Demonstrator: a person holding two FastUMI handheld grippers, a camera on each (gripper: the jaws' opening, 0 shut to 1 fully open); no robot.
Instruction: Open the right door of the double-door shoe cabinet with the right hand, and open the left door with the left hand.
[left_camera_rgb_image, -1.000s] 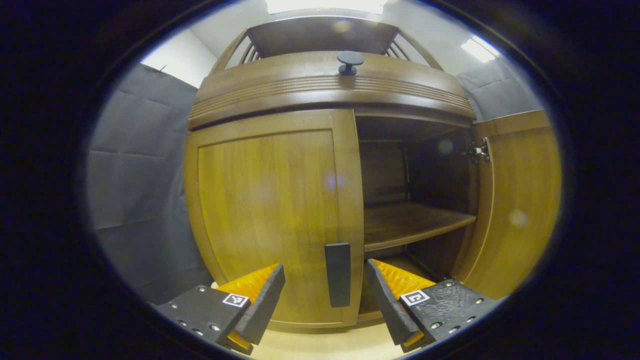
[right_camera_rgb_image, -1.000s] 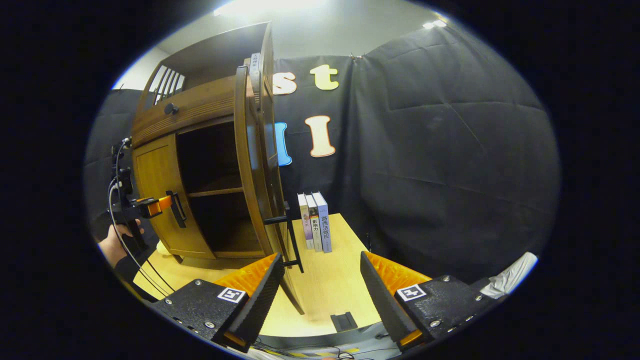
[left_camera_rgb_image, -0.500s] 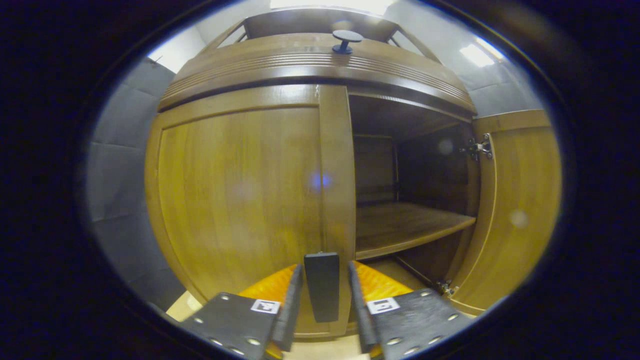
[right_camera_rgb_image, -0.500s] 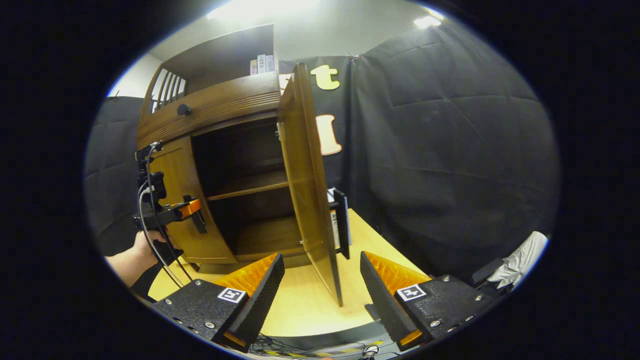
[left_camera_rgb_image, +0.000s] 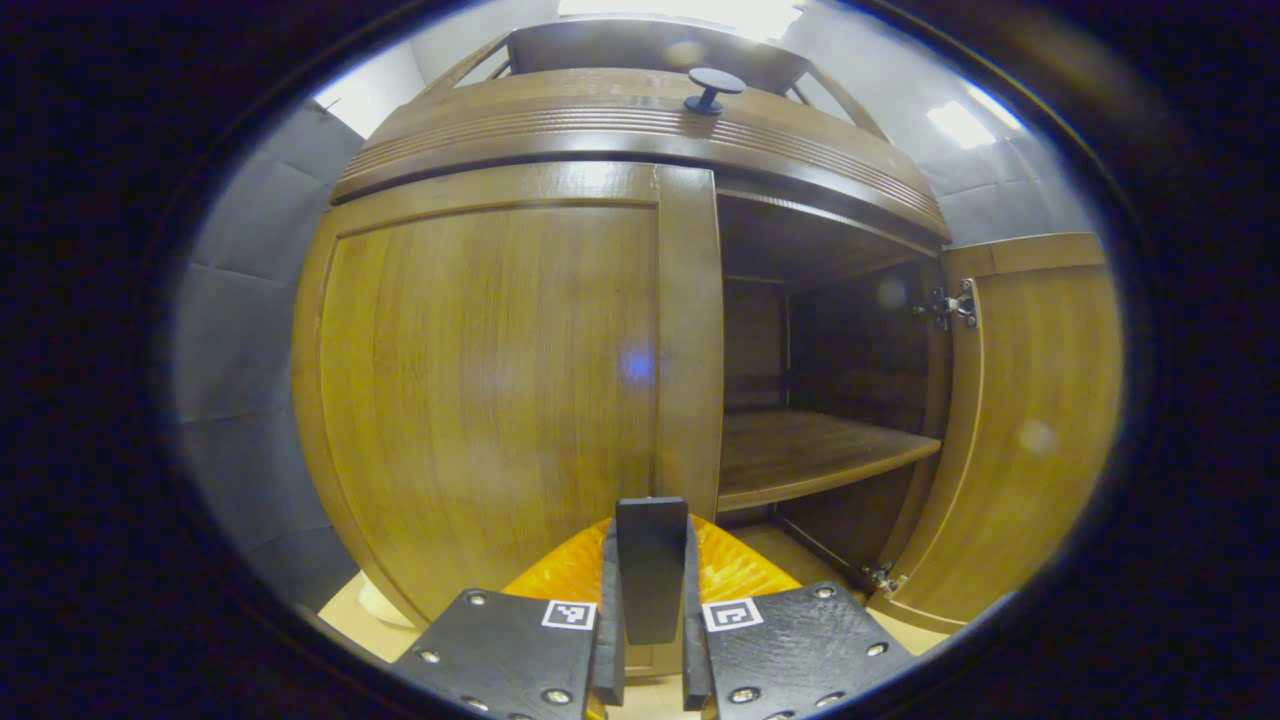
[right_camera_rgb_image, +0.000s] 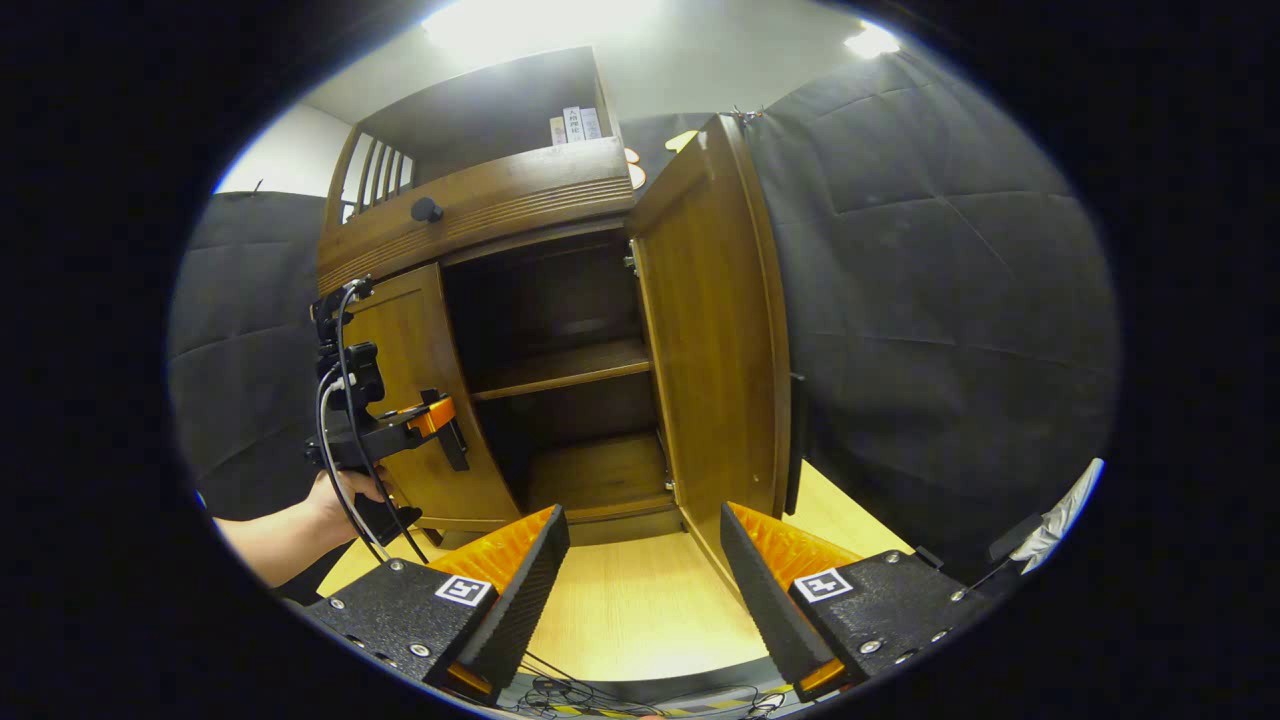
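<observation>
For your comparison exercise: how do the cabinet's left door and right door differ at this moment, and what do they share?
The left door is closed flat against the cabinet; the right door is swung wide open, baring the shelf. The left gripper is shut on the left door's handle; the right gripper is open, clear of the right door. The left door shows its outer face, the right door its inner face with a hinge. Both are the same brown wood.

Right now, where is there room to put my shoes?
The middle shelf behind the open right door is bare, and so is the cabinet floor under it. The tabletop in front looks free. The left side is crowded: the left gripper clamps the left door's handle.
</observation>
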